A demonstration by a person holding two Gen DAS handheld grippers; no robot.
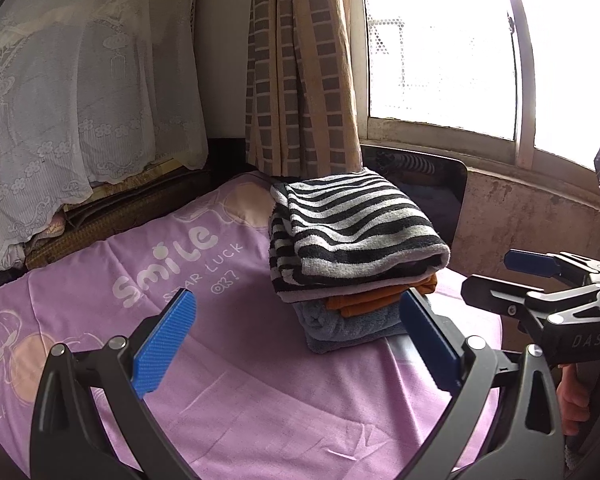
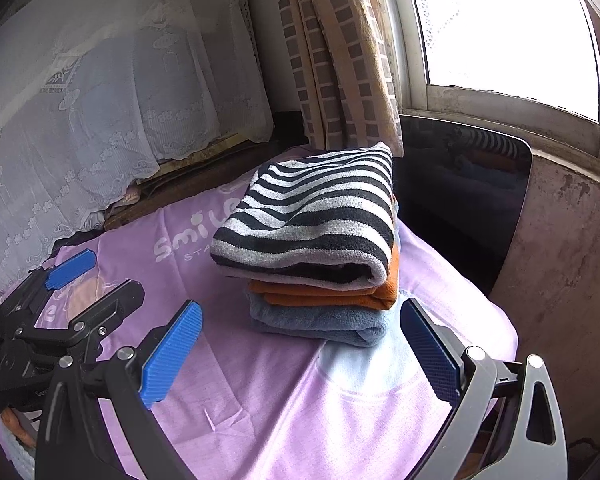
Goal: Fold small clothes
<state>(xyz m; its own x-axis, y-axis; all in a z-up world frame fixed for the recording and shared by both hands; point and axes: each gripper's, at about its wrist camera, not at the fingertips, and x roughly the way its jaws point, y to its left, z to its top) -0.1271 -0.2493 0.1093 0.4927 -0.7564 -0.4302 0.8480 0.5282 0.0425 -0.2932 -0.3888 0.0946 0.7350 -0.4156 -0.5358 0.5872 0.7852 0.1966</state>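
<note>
A stack of three folded cloths sits on the purple "Smile" bed sheet [image 1: 228, 392] [image 2: 284, 408]. The black-and-white striped cloth [image 1: 348, 228] [image 2: 320, 220] lies on top, an orange one [image 1: 364, 300] [image 2: 332, 294] in the middle and a grey-blue one [image 1: 348, 324] [image 2: 320, 322] at the bottom. My left gripper [image 1: 298, 344] [image 2: 96, 286] is open and empty, just short of the stack's near left side. My right gripper [image 2: 300, 354] [image 1: 512, 280] is open and empty too, in front of the stack's near edge. Neither touches the cloths.
A glossy black panel [image 1: 432, 188] [image 2: 460, 184] leans against the stained wall [image 2: 560, 248] right behind the stack, under the window [image 1: 440, 48]. A checked curtain [image 1: 300, 68] hangs behind, and a white lace cover [image 1: 80, 100] drapes at left. A hand [image 1: 572, 400] holds the right gripper's handle.
</note>
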